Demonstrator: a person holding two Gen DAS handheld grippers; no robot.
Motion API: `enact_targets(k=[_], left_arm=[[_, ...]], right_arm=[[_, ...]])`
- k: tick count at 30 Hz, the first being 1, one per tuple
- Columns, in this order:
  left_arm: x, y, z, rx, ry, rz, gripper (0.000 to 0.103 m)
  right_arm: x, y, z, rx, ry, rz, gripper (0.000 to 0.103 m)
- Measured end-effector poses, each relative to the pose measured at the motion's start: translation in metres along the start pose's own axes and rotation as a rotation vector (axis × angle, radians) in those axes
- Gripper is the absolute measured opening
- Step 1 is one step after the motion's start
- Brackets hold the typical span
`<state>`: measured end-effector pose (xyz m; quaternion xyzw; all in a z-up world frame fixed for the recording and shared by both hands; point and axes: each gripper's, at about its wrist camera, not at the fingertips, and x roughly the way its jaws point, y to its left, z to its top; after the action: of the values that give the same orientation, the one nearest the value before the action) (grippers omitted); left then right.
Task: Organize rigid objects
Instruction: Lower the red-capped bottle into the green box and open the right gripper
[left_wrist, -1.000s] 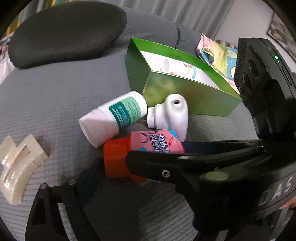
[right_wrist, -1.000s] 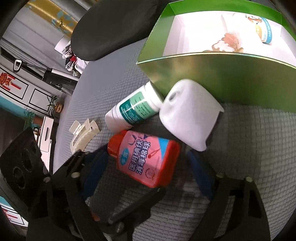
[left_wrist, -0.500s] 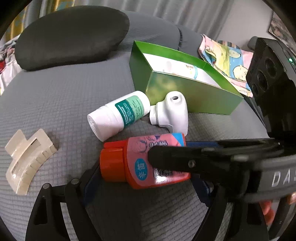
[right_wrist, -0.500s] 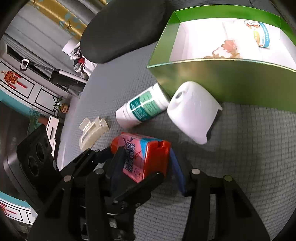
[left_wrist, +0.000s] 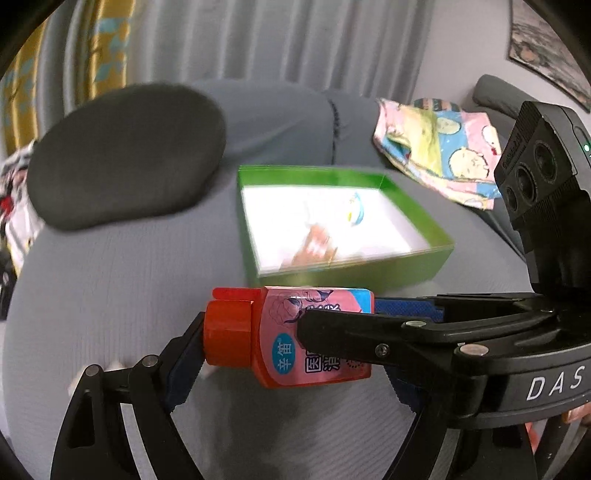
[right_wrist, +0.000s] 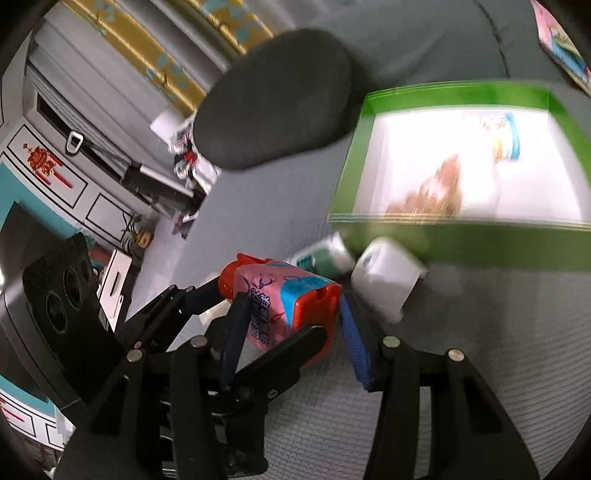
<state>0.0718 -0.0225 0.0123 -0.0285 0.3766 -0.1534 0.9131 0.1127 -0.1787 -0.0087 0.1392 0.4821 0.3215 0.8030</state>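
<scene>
A pink container with a red cap (left_wrist: 295, 332) hangs above the grey couch seat, held by both grippers at once. My left gripper (left_wrist: 288, 321) clamps it lengthwise, one blue pad on the red cap and the other on its base. Across its middle sits my right gripper (right_wrist: 291, 306), shut on its sides; one of its black fingers (left_wrist: 351, 332) crosses the label in the left wrist view. The green box (left_wrist: 424, 266) with a white floor lies open just beyond. A white bottle with a green label (right_wrist: 325, 254) and a white plastic piece (right_wrist: 384, 277) lie against the box's near wall.
A dark oval cushion (left_wrist: 125, 155) rests at the back left of the seat. A patterned cloth (left_wrist: 436, 147) lies behind the box to the right. Grey curtains hang behind the couch. Cabinets and clutter (right_wrist: 110, 184) stand off the couch's left side.
The right gripper closed on the pink container. Both grippers then rose with it off the seat, so the box's inside shows from above. The bottle and white piece stayed down.
</scene>
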Motion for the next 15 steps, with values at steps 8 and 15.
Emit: enact_targets(k=[8, 15], left_arm=[[0.034, -0.032, 0.061, 0.053, -0.025, -0.045, 0.086], [0.079, -0.047, 0.078, 0.034, 0.042, -0.120, 0.086]], right_arm=[[-0.034, -0.035, 0.043, 0.025, -0.092, -0.033, 0.050], [-0.033, -0.086, 0.060, 0.097, -0.080, -0.094, 0.053]])
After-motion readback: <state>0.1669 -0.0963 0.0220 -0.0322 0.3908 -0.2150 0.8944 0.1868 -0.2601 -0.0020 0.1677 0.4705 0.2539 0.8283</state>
